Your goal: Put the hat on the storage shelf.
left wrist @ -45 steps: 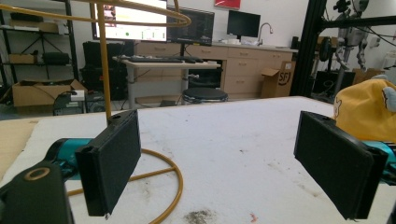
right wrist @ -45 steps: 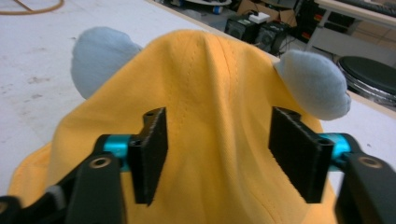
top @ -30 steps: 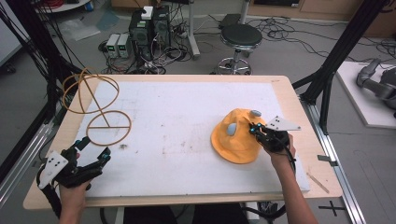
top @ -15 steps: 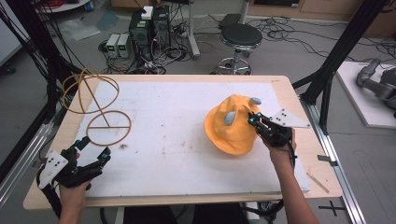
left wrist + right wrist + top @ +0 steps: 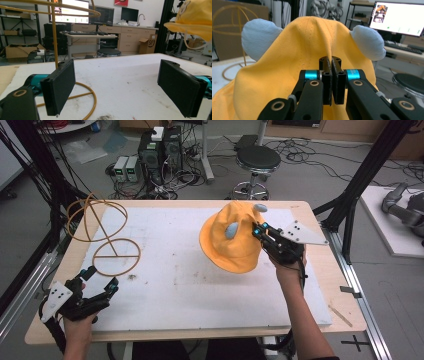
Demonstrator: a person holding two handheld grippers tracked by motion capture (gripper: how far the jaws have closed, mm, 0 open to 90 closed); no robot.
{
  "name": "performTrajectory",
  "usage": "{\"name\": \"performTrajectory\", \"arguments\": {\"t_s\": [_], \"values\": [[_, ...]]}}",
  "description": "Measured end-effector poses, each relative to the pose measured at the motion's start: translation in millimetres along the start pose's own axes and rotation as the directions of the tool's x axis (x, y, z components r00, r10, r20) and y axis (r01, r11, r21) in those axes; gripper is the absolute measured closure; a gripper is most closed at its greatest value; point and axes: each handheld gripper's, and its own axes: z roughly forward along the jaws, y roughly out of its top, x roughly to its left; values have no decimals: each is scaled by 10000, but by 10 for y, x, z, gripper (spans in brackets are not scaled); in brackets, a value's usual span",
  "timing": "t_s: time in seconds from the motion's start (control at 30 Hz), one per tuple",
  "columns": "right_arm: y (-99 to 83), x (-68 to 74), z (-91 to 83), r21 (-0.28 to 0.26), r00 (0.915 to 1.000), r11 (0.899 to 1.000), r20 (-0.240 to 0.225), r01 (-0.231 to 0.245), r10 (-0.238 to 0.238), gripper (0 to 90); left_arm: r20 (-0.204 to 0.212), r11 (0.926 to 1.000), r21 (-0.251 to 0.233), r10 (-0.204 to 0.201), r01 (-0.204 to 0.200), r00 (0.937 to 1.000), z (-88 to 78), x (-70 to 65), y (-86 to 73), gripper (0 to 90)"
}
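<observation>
From high up, the right hand-held gripper [image 5: 257, 231] holds a yellow hat [image 5: 230, 240] in the air above the right half of the bench [image 5: 310, 285]. The right gripper view comes in close: its two black jaws are pressed tight together on a fold of the yellow cloth [image 5: 294, 62], between the hat's two pale blue ears [image 5: 258, 37]. The left gripper view shows the hat's brim [image 5: 191, 25] hanging high at the top right, off the white mat [image 5: 130, 75].

The left hand-held gripper [image 5: 100, 279] sits low at the near left corner of the bench. Its jaws are wide open and hold nothing.

A second ago the hat lay flat on the mat. Now it is lifted up, and the right hand has gone up with it. The left hand has not moved.

A yellow wire stand [image 5: 102, 232] with a round ball shape on top stands at the far left of the bench, well apart from the hat. Nothing sits between them on the mat. Behind the bench are a black stool [image 5: 257, 160] and many cables [image 5: 165, 175] on the floor.
</observation>
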Motion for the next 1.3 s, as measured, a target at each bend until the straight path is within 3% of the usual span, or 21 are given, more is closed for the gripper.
{"name": "performTrajectory", "arguments": {"t_s": [0.37,1.03,1.17,1.3], "values": [[448,293,410,-909,9991,9959,-413,-7,-31,891,63,9999,-157,38,-37,10000,-12,-11,18,151],[919,869,1233,-1279,9933,9917,-1135,90,-236,891,-208,9987,-345,375,-382,9991,-84,8,61,150],[1057,1062,1510,-1405,9914,9900,-1304,-112,-73,891,-278,9984,-374,410,-420,9988,-96,23,69,150],[1123,1168,1649,-1513,9897,9883,-1433,-170,-49,891,-344,9981,-462,389,-405,9986,-118,32,83,150]]}}
